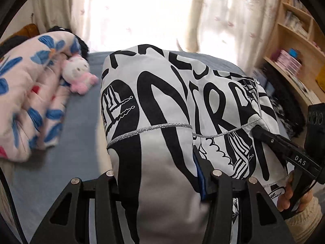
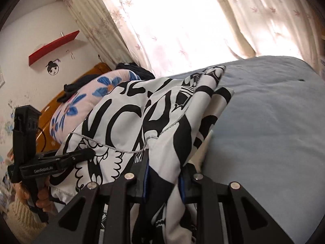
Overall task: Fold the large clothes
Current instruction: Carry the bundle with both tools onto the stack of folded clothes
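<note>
"DAS" stands on the right tongs [image 1: 256,130] arm

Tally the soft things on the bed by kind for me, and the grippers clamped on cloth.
Black-and-white printed garment: 1, lifted off the blue bed sheet
Floral quilt: 1
Pink-and-white plush toy: 1
Dark clothes at the headboard: at least 1
Grippers shut on the garment: 2, left gripper, right gripper
Total: 6

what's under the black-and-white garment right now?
Blue bed sheet shows beside and beyond the garment, held up by both tools. Whatever is directly beneath the cloth is covered.
</note>
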Demonstrator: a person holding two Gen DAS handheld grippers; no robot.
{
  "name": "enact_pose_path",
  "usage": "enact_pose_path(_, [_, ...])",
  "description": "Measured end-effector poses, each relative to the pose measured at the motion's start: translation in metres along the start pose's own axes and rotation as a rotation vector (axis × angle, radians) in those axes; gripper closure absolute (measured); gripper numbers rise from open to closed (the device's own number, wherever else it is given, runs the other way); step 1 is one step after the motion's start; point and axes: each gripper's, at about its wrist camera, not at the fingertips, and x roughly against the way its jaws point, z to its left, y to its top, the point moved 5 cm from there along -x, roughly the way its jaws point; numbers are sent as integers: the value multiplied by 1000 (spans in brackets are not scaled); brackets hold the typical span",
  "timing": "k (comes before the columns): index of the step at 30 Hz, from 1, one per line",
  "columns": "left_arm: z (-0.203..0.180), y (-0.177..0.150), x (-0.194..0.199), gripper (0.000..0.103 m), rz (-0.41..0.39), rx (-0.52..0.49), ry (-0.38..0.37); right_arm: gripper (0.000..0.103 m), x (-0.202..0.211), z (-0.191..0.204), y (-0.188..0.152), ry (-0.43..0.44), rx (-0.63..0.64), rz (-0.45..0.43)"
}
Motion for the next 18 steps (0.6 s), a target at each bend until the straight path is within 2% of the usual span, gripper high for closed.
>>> enact_pose_path(4, [60, 22, -57, 54, 22, 16, 13, 81, -85, -7, 9, 8, -64, 8])
enact_pose_path(6, [78, 20, -98, 54, 50, 15, 15, 81, -125, -17, 4, -2, -81, 29])
enact_pose_path(8, [107, 5, -158, 50, 110, 66, 8, 80, -174, -42, -15, -53, -74, 92])
enact_pose_path(9, [118, -5, -186, 35, 139, 96, 39, 77, -198, -54, -26, -85, -78, 141])
enact_pose_path(10, [129, -13, -204, 25, 130, 119, 49, 66, -213, -69, -40, -132, -65, 157])
enact_pose_path(12, [140, -21, -214, 19, 70, 170, -24, 59, -220, -80, -50, -128, -36, 116])
enact_pose_path(14, [148, -24, -216, 19, 65, 193, -98, 57, -219, -80, -51, -105, 4, 98])
enact_pose_path(16, [151, -25, -214, 14, 57, 184, -96, 50, -214, -78, -51, -123, 64, 93])
enact_pose_path(18, [148, -26, -208, 14, 43, 178, -84, 41, -209, -80, -51, -159, 86, 89])
